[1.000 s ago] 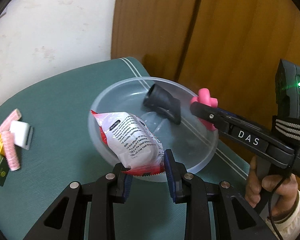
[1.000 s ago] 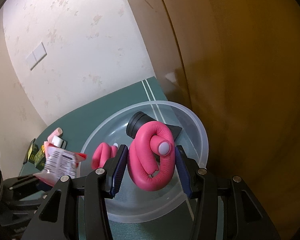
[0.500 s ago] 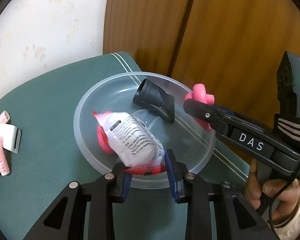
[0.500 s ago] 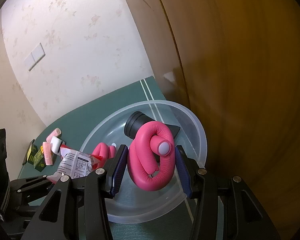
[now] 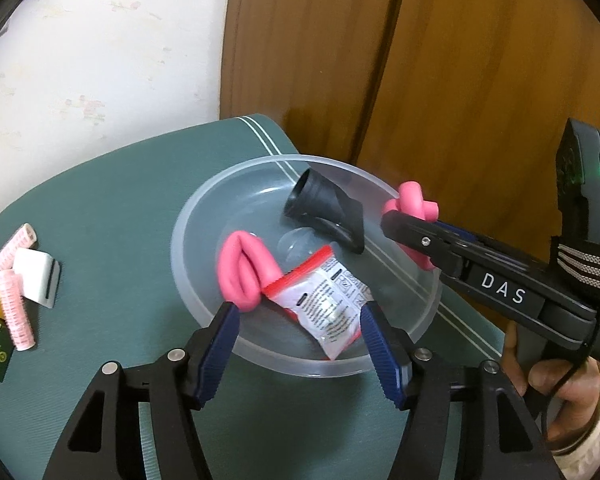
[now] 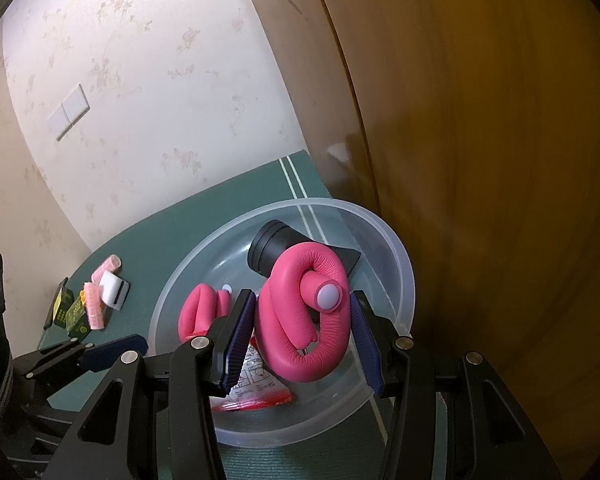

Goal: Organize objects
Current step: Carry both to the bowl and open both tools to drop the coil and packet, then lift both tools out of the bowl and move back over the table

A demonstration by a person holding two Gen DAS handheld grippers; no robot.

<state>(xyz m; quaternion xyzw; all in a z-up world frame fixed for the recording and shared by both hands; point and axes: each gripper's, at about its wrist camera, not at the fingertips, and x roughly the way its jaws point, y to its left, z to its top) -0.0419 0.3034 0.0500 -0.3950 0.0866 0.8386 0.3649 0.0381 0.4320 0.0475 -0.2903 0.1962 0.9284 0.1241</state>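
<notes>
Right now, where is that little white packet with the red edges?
The packet lies inside the clear bowl, at its near edge beside a pink foam curler, between the opening jaws of the left gripper, which no longer touch it.

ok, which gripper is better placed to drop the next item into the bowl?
Right. The right gripper already holds a pink twisted curler over the clear bowl; the left gripper is opening, its packet lying inside.

I count one clear bowl (image 5: 188, 216), two pink twisted foam rods (image 5: 244, 272) (image 6: 304, 312), one black nozzle (image 5: 324, 208), one packet (image 5: 328, 308), two pink hair rollers (image 5: 16, 308) (image 5: 14, 242), one white clip (image 5: 36, 276).
</notes>
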